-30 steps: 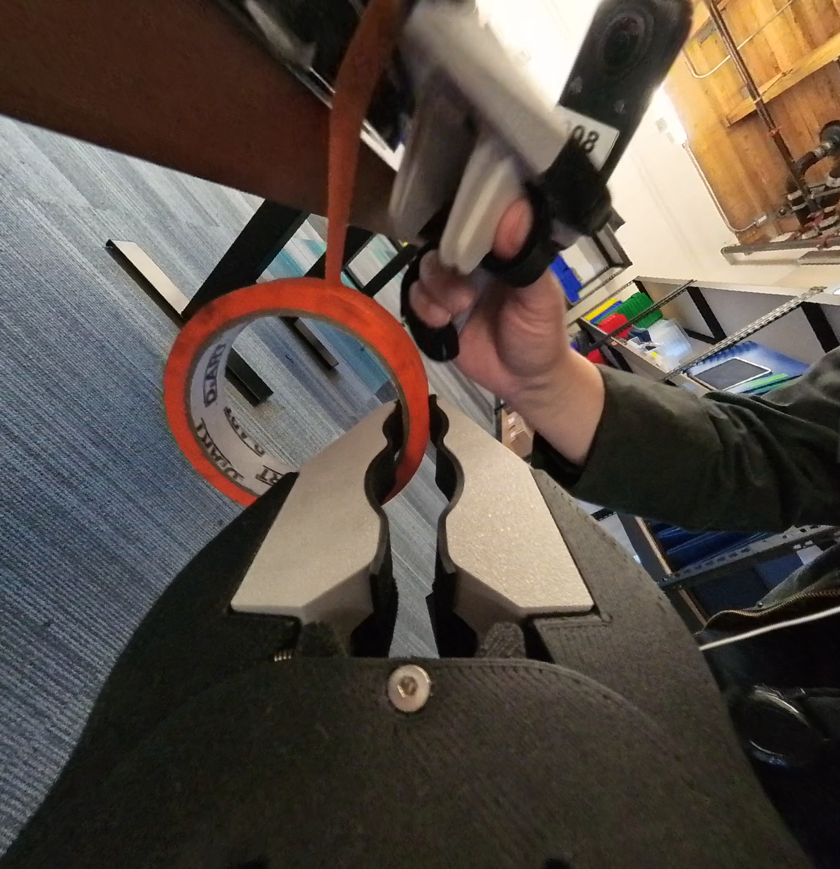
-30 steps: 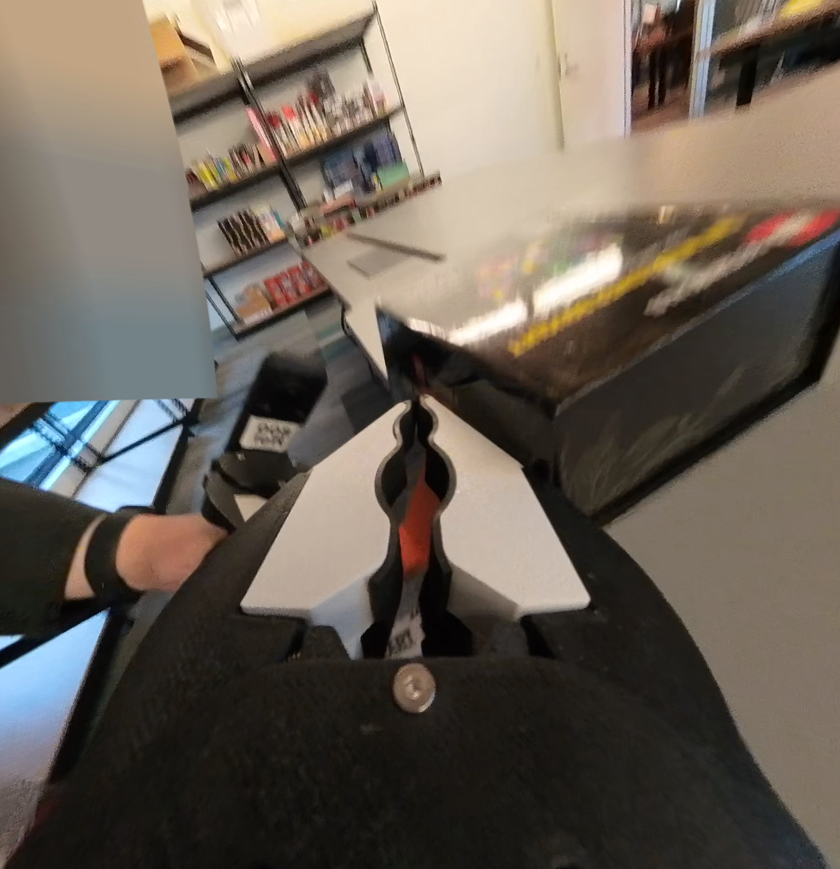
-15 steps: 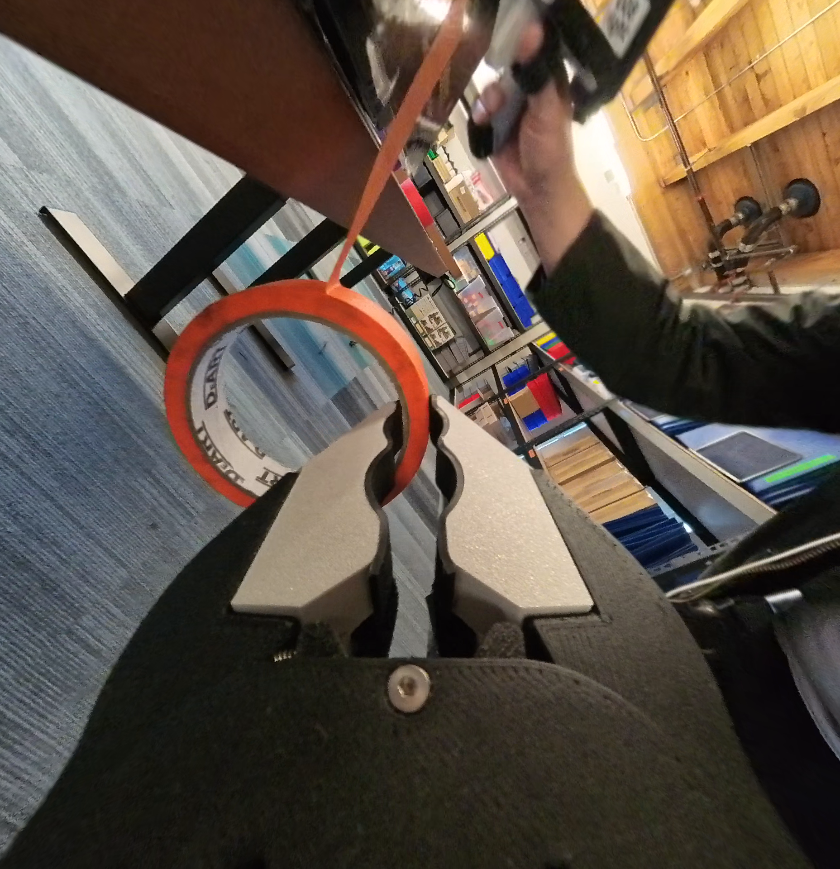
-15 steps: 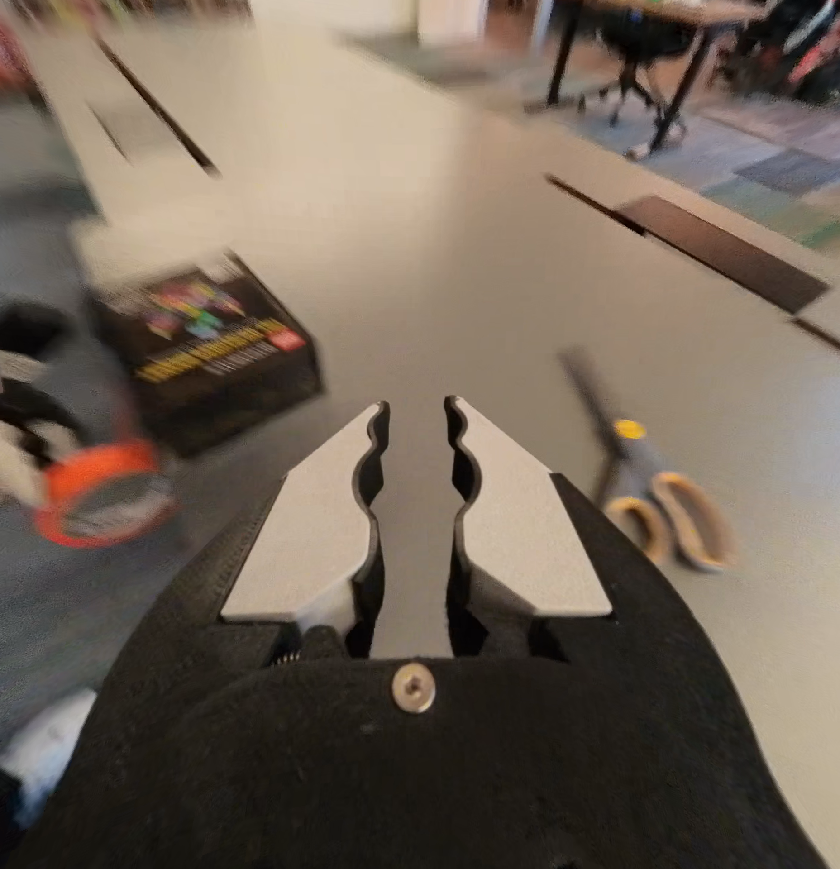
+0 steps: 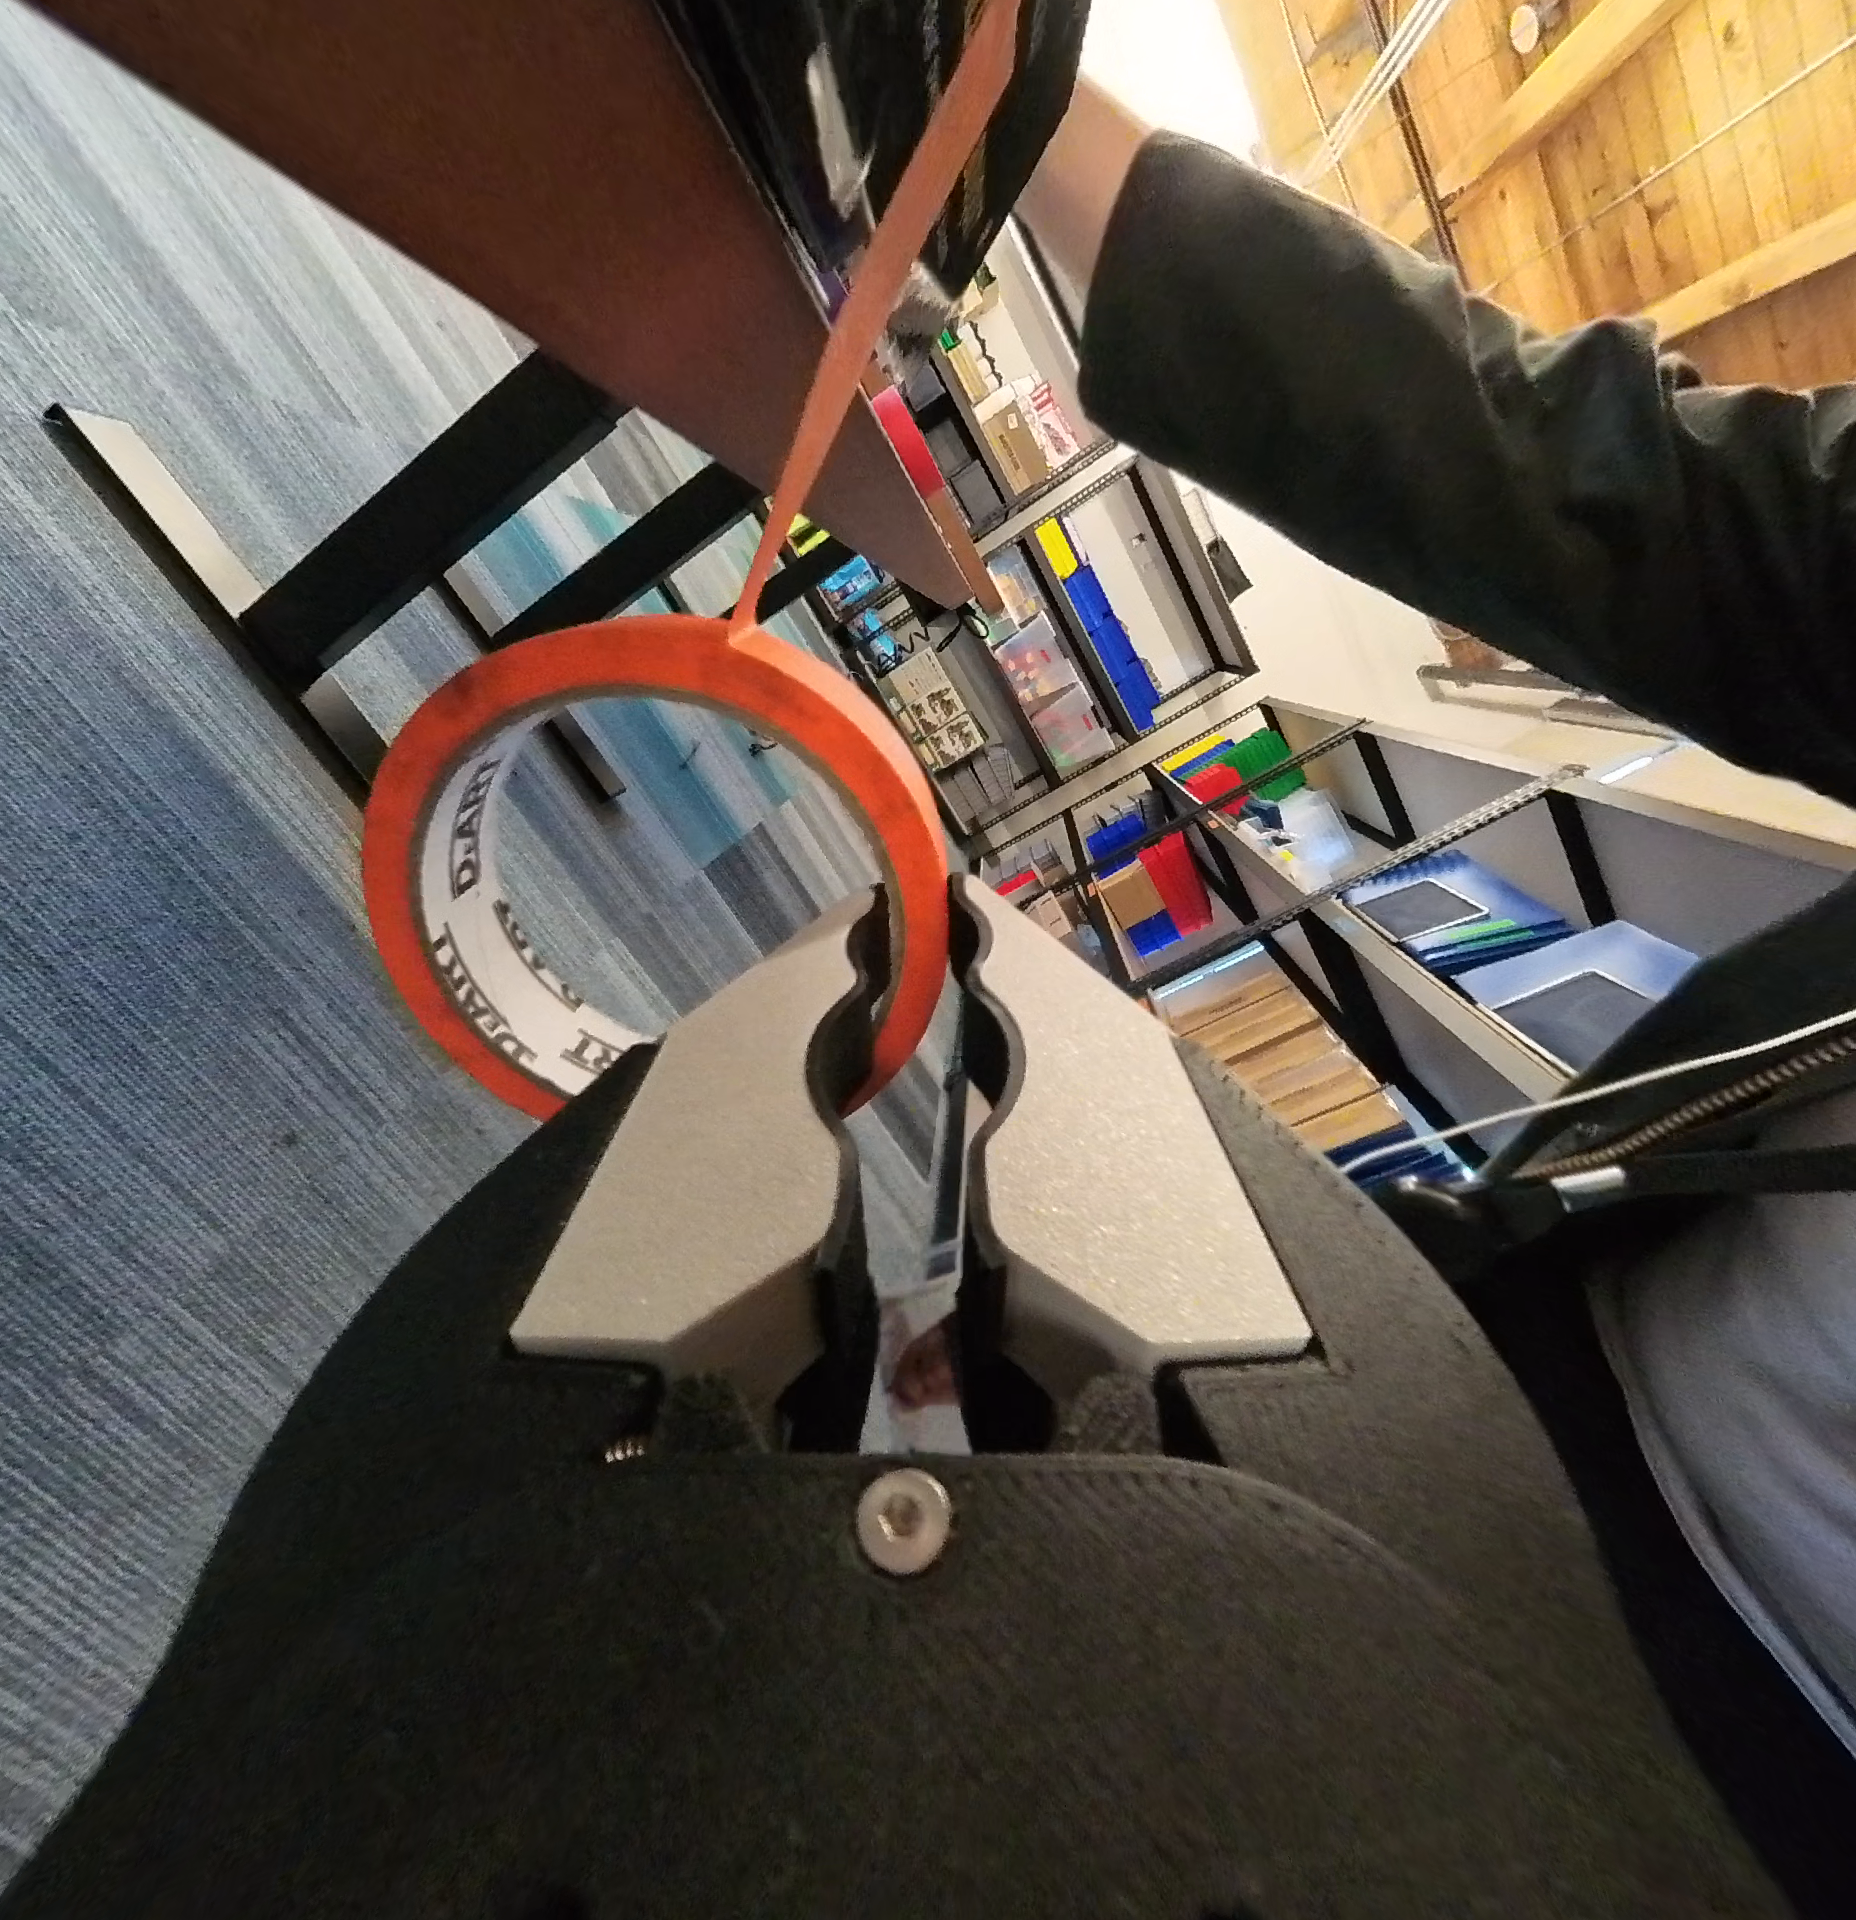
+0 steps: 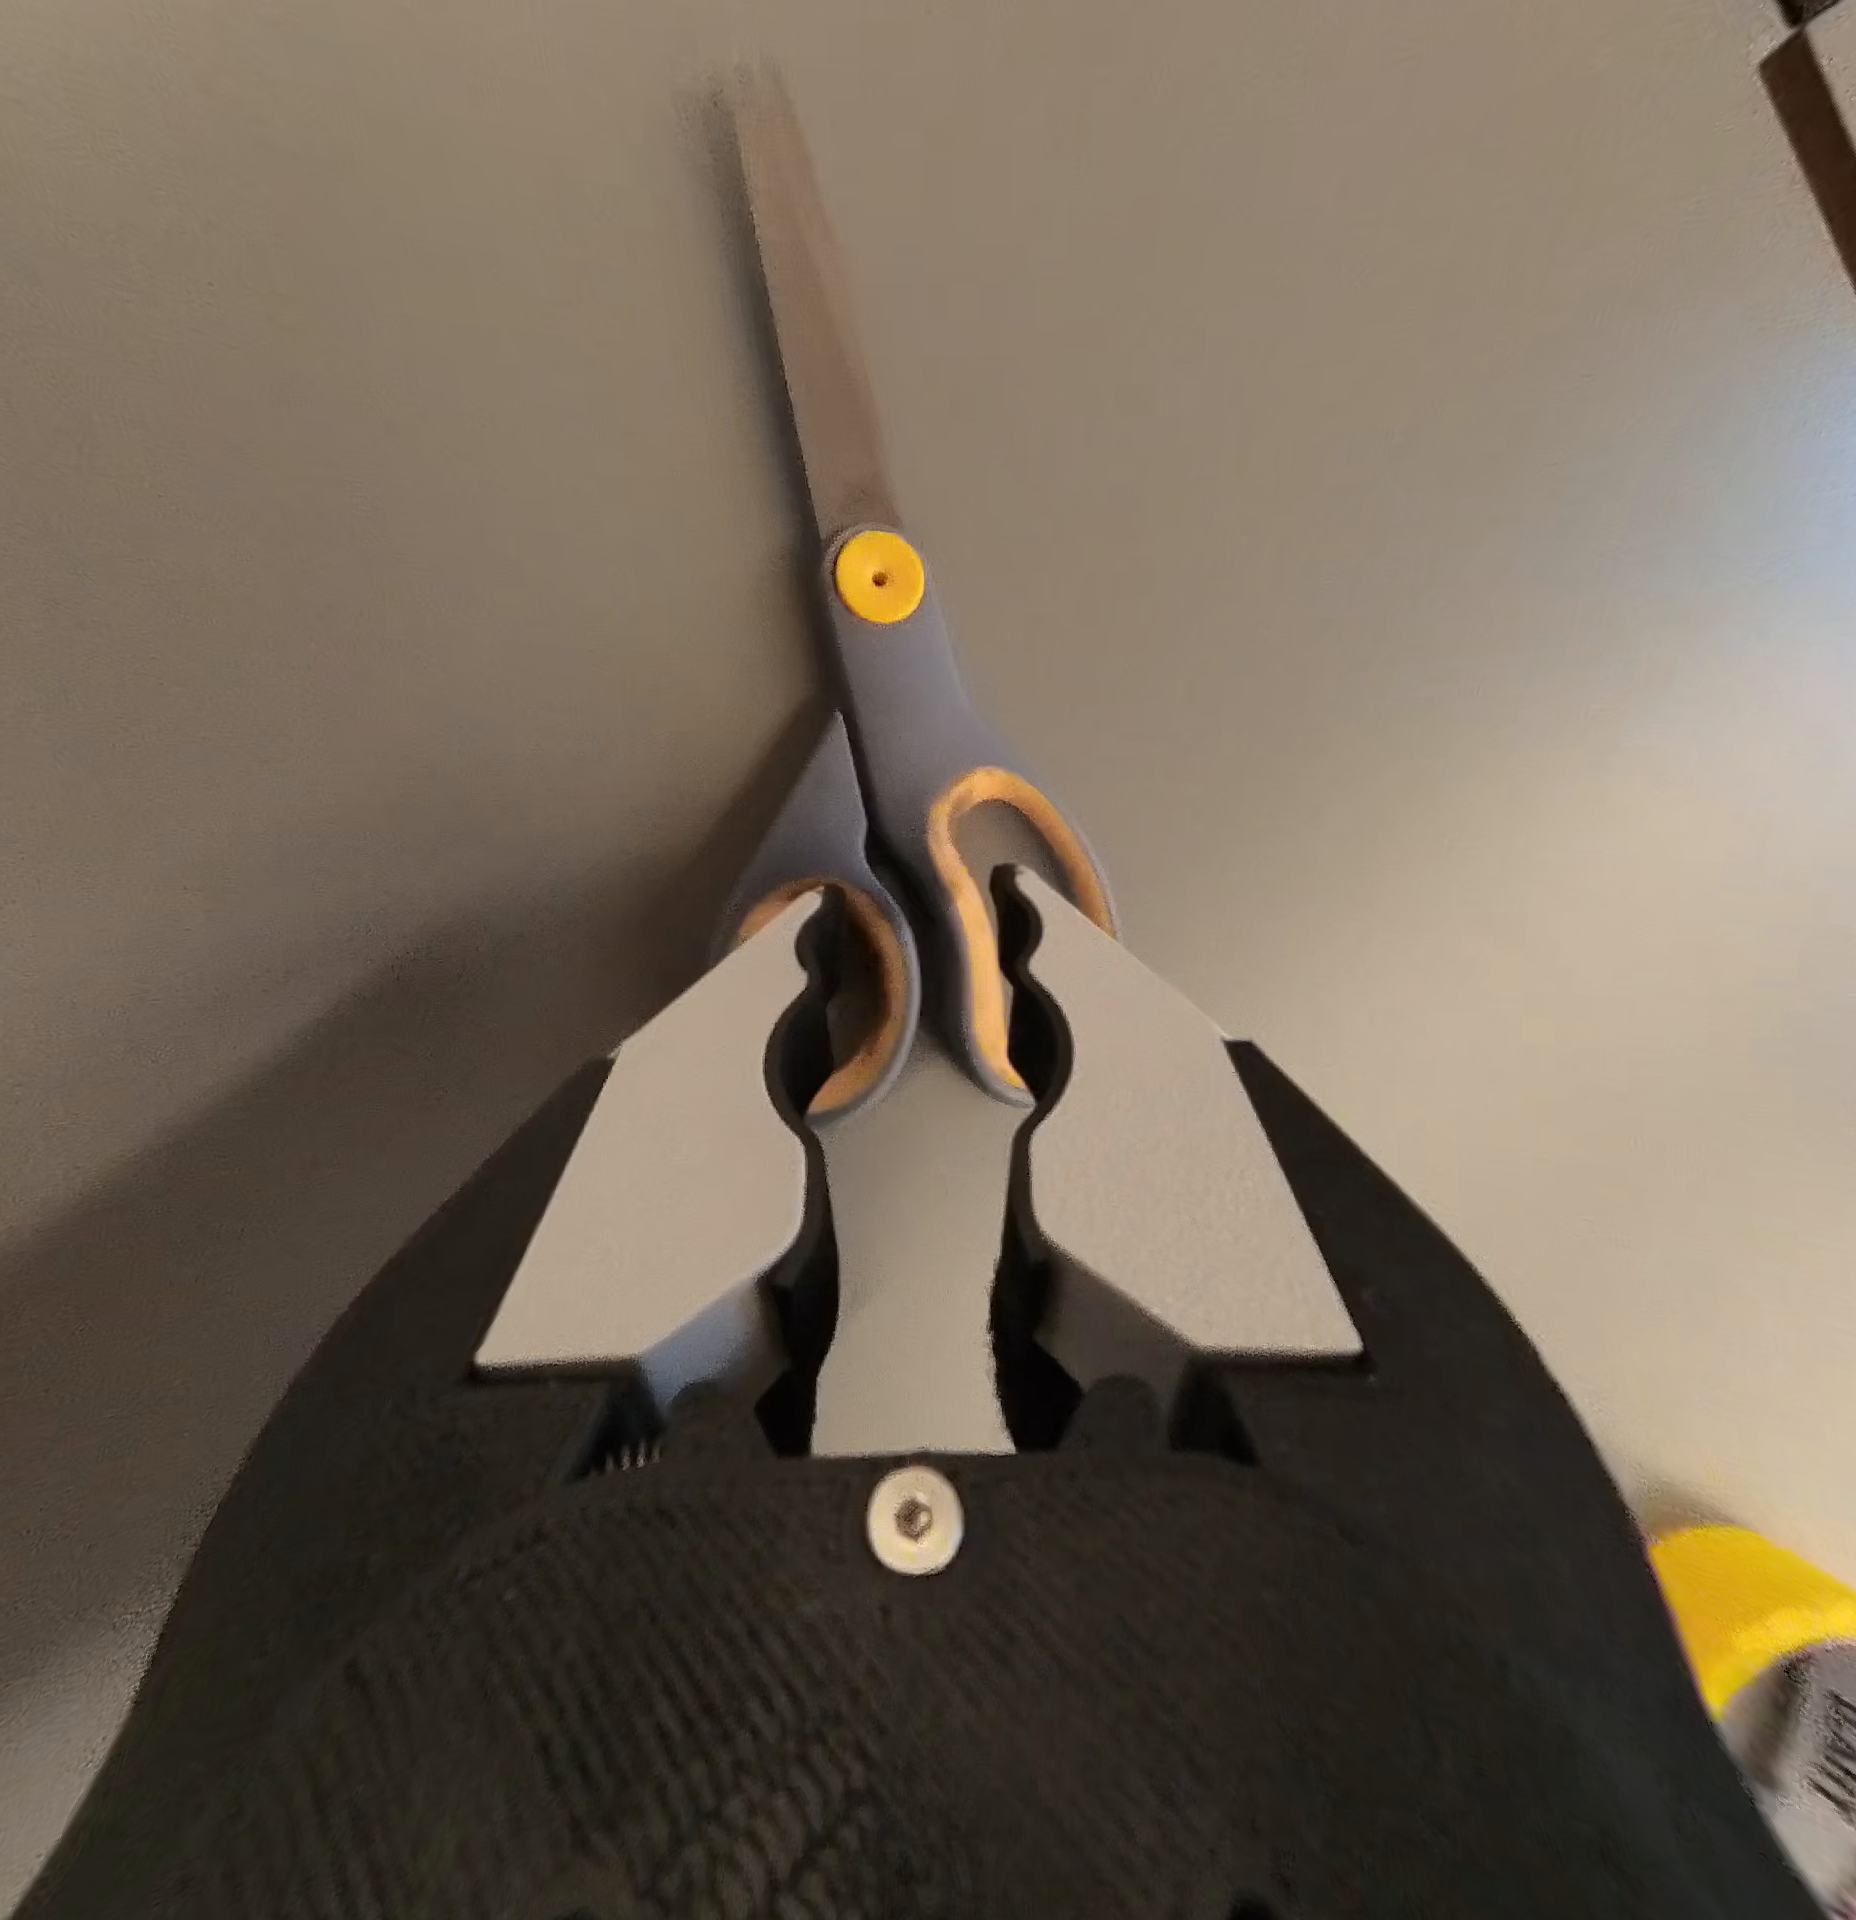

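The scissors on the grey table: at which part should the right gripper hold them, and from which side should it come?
Probably the handle loops: the scissors lie flat and closed on the table, blades pointing away. The open right gripper comes from the handle end, its fingertips at the two loops; closing would likely pinch both inner rims together.

A plain grey tabletop is carrying a pair of scissors with grey and orange handles, lying flat straight ahead of the right hand-held gripper, blades pointing away. A yellow roll of tape is sitting low to that gripper's right, blurred, probably resting on the same surface. A dark strip is crossing the far right corner.
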